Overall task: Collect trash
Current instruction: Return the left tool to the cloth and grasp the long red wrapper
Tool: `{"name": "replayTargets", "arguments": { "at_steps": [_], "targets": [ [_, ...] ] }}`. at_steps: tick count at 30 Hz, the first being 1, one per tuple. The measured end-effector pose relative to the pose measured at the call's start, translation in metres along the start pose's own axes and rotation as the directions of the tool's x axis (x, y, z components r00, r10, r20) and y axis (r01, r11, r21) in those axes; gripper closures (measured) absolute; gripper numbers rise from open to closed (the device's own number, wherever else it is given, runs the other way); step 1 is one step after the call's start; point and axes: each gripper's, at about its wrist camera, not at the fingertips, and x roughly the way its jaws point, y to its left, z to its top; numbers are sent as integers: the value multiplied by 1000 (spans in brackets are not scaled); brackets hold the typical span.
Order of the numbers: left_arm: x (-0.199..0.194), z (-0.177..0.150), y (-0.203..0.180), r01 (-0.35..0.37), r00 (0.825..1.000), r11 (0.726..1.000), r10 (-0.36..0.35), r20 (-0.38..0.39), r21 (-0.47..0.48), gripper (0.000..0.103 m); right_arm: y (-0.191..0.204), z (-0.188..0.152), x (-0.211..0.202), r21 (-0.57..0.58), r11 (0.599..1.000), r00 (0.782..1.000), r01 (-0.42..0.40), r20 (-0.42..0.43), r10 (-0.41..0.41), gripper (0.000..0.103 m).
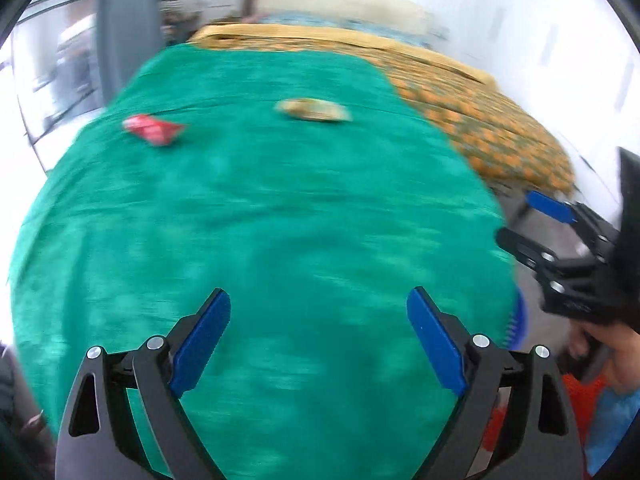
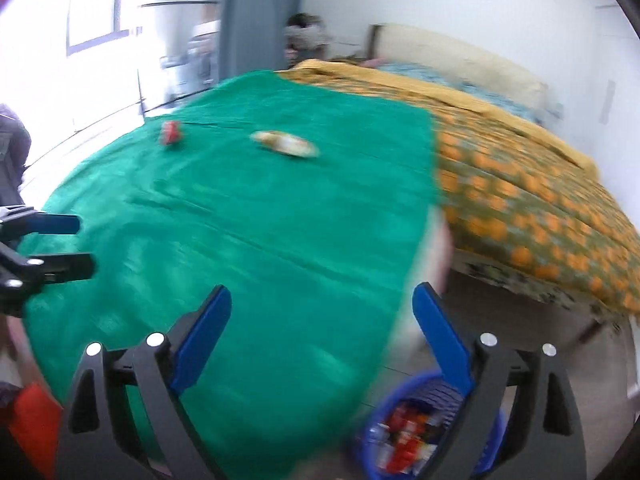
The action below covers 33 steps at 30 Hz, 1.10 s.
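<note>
A red crumpled wrapper (image 1: 153, 129) and a tan wrapper (image 1: 313, 110) lie on the far part of a green cloth-covered table (image 1: 280, 240). Both also show in the right wrist view, the red wrapper (image 2: 171, 132) and the tan wrapper (image 2: 286, 143). My left gripper (image 1: 319, 308) is open and empty above the near part of the cloth. My right gripper (image 2: 322, 312) is open and empty over the table's right edge. A blue basket (image 2: 424, 432) with several pieces of trash stands on the floor below the right gripper. Both views are blurred.
A bed with an orange patterned cover (image 2: 540, 208) stands to the right of the table. A grey pillar (image 2: 260, 16) and a window (image 2: 92, 12) are behind. The right gripper shows at the right in the left wrist view (image 1: 516, 220); the left gripper shows at the left in the right wrist view (image 2: 84, 244).
</note>
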Motion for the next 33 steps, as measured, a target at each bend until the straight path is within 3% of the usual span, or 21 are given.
{"name": "replayTargets", "arguments": {
  "at_steps": [5, 11, 19, 24, 28, 30, 32, 33],
  "targets": [
    [0, 10, 48, -87, 996, 994, 87, -3, -60, 13, 54, 38, 62, -10, 995, 990, -98, -99, 96, 11],
    [4, 28, 95, -105, 994, 990, 105, -2, -94, 12, 74, 42, 105, -43, 996, 984, -81, -160, 73, 11],
    [55, 115, 140, -119, 987, 975, 137, 84, -189, 12, 71, 36, 112, 1, 994, 975, -114, -192, 112, 11],
    [105, 164, 153, -230, 967, 946, 249, 58, -229, 14, 73, 35, 112, -6, 995, 977, -104, -189, 101, 11],
    [138, 180, 165, -286, 956, 925, 292, -13, -251, 25, 71, 35, 112, 9, 994, 975, -111, -192, 111, 11],
    [149, 181, 168, -298, 954, 923, 296, -45, -244, 39, 71, 36, 112, 7, 994, 975, -110, -191, 109, 11],
    [149, 179, 169, -285, 958, 929, 283, -45, -236, 70, 70, 36, 112, 10, 994, 976, -107, -190, 107, 11],
    [148, 177, 169, -285, 958, 931, 283, -42, -229, 74, 70, 36, 112, 11, 994, 976, -106, -190, 106, 11]
  ]
}}
